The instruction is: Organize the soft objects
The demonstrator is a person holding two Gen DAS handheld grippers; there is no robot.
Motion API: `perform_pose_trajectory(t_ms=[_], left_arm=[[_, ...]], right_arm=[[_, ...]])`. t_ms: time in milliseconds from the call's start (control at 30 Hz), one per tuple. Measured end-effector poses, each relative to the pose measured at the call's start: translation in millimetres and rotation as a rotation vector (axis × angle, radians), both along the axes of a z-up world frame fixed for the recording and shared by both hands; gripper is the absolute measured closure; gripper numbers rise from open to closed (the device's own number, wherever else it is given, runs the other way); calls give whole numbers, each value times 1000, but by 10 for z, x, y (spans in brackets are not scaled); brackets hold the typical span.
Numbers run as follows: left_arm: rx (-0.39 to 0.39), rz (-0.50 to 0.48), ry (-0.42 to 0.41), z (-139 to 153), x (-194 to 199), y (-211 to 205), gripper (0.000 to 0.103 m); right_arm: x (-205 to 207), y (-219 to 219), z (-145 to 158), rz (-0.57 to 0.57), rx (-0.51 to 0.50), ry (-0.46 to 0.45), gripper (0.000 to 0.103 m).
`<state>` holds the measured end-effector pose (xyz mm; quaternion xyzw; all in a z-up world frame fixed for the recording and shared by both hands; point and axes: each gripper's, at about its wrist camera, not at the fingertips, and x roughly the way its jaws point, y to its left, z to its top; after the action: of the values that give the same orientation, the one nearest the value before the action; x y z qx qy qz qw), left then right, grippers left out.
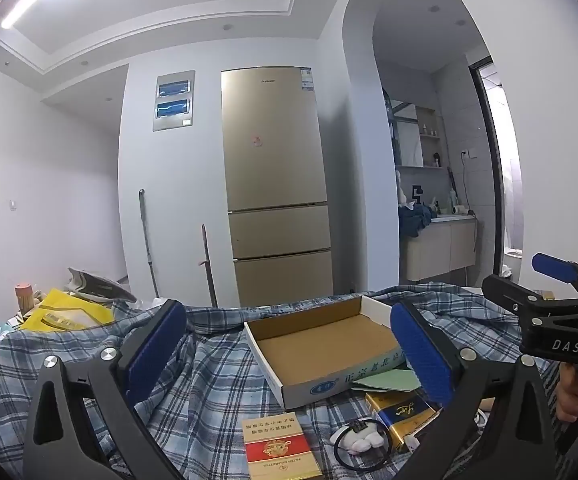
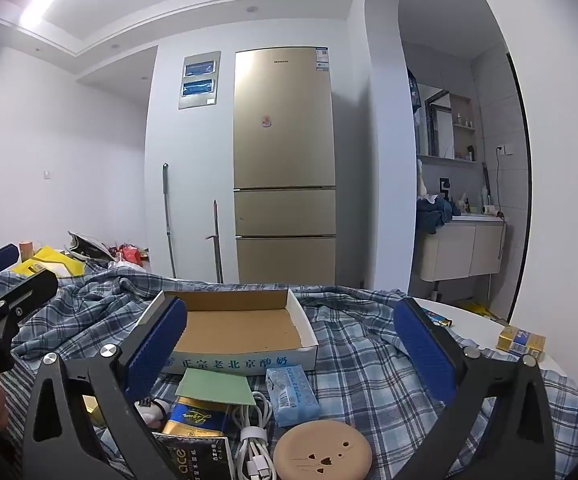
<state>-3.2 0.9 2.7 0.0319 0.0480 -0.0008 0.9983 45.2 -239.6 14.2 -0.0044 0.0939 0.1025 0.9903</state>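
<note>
An empty shallow cardboard box (image 1: 321, 344) (image 2: 241, 328) sits on a blue plaid cloth (image 1: 217, 376) (image 2: 361, 360). In front of it lie a blue tissue pack (image 2: 293, 394), a round tan sponge (image 2: 323, 454), a green cloth piece (image 2: 215, 388) (image 1: 389, 380), a coiled white cable (image 2: 255, 440), a small white plush with a black ring (image 1: 363, 442), and cigarette packs (image 1: 277, 450) (image 2: 199, 420). My left gripper (image 1: 289, 348) is open and empty above the box. My right gripper (image 2: 291, 348) is open and empty above the items.
A gold fridge (image 2: 285, 164) stands behind. Yellow bags (image 1: 65, 314) and clutter lie at the left. Another cigarette pack (image 2: 523, 340) rests on the white table edge (image 2: 485, 328) at the right. A bathroom counter (image 2: 461, 248) is at the far right.
</note>
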Motion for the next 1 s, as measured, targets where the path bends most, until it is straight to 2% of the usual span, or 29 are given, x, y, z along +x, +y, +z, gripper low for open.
perform_pose_trajectory(t_ms=[1000], left_arm=[[13,3,6,-28,-7,-36,0]], right_arm=[[-58,31,12,-3,1,-2,0]])
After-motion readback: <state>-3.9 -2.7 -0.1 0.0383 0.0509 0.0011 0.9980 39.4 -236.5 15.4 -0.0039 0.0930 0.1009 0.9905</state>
